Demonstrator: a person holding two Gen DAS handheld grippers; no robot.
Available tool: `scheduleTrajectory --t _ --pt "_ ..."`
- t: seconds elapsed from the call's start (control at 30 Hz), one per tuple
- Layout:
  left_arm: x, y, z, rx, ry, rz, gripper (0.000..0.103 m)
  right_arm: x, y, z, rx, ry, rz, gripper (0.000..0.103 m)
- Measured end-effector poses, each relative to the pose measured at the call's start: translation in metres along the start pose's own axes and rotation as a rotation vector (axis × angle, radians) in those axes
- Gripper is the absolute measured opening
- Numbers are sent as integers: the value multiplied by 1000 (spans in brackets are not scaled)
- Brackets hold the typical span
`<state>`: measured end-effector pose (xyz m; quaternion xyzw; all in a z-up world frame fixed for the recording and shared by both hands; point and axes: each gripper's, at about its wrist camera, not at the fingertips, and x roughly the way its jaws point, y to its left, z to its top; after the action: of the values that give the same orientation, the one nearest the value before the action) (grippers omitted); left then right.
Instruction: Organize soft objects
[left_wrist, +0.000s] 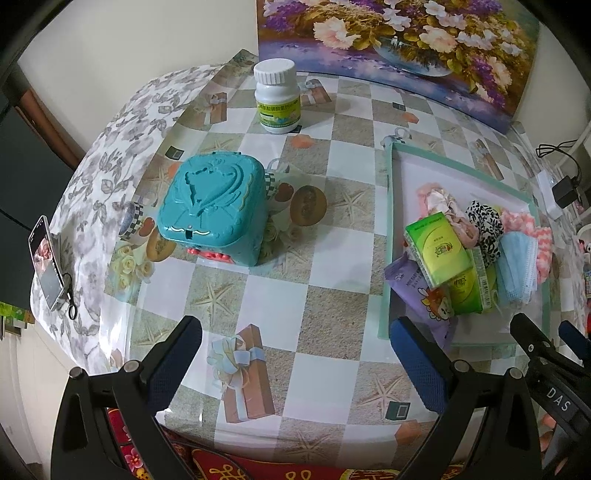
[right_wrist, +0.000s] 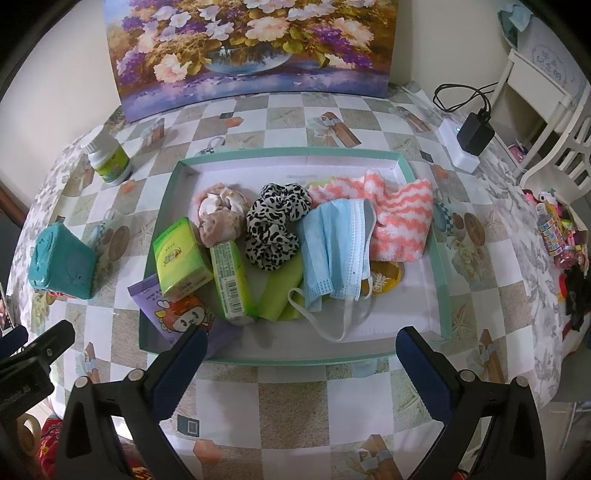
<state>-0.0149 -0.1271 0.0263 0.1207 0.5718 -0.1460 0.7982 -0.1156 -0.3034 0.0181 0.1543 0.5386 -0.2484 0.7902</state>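
Both grippers hang wide open and empty: the left gripper (left_wrist: 295, 354) over bare table, the right gripper (right_wrist: 301, 354) at the near rim of the tray (right_wrist: 424, 236). The mask (right_wrist: 336, 251), scrunchie (right_wrist: 275, 225) and sock (right_wrist: 402, 221) lie heaped in the tray. The risk: a snagged mask loop could drag its neighbours out. A yellow item beneath the mask is mostly hidden.
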Motion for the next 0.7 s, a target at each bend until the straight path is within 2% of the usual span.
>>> scheduleTrajectory --t 0.7 --pt "1 4 2 -34 17 -31 102 1 2 -1 -12 2 -10 103"
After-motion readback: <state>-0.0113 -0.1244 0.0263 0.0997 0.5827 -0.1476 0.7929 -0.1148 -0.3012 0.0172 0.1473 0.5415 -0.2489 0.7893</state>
